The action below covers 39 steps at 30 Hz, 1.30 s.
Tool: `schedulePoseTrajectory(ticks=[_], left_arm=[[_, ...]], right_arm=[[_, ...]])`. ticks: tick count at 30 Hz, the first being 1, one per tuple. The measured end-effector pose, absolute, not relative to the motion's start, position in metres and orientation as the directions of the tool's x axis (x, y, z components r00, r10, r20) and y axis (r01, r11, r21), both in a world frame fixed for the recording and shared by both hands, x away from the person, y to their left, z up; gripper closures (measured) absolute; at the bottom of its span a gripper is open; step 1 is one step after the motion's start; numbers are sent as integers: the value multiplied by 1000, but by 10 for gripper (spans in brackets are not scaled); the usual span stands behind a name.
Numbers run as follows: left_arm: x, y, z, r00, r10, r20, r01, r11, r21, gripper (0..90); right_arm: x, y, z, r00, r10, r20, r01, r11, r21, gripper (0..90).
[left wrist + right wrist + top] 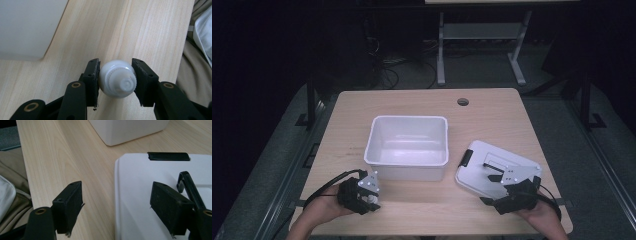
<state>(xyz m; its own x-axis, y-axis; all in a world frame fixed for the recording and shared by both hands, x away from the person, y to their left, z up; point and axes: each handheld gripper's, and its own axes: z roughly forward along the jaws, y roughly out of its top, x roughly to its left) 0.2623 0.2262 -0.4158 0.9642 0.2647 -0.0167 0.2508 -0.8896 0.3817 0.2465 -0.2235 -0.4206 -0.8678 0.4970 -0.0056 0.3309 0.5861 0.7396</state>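
Observation:
A small white round bottle with a ribbed screw cap (117,81) sits between the pads of my left gripper (116,75), which is shut on it just above the wooden table (140,30). In the high view that gripper (371,199) is at the front left, below the near left corner of an open white bin (408,145). My right gripper (117,202) stands open at the front right, one jaw over the bare table and the other over the near edge of a flat white lid (150,177). From above, the right gripper (488,191) overlaps the lid (492,167).
The lid has a black latch (168,156) on its edge and a black handle (190,187) on top. The bin's wall (25,27) is close to the left gripper. The table's front edge and the person's lap (195,62) lie just beside it. A cable hole (463,102) sits at the back.

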Motion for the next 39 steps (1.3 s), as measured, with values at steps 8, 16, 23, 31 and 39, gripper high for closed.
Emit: schedulePoseTrajectory(ticks=[8, 16, 23, 31, 39], left_arm=[[262, 227, -415, 963, 270, -12, 254, -890, 378, 598], [260, 230, -411, 962, 272, -8, 254, -886, 387, 599], [258, 233, -404, 961, 276, -4, 254, -879, 402, 599], [257, 238, -401, 958, 285, -11, 264, -874, 408, 599], [255, 247, -397, 955, 297, -17, 277, -864, 420, 599]], right_arm=[[246, -223, -421, -868, 496, -4, 332, 586, 739, 254], [247, -223, -421, -868, 496, -3, 333, 587, 738, 254], [247, -223, -421, -868, 497, -1, 336, 587, 737, 254], [247, -221, -423, -873, 488, 4, 336, 595, 730, 254], [248, -213, -424, -879, 476, 9, 337, 610, 717, 254]])
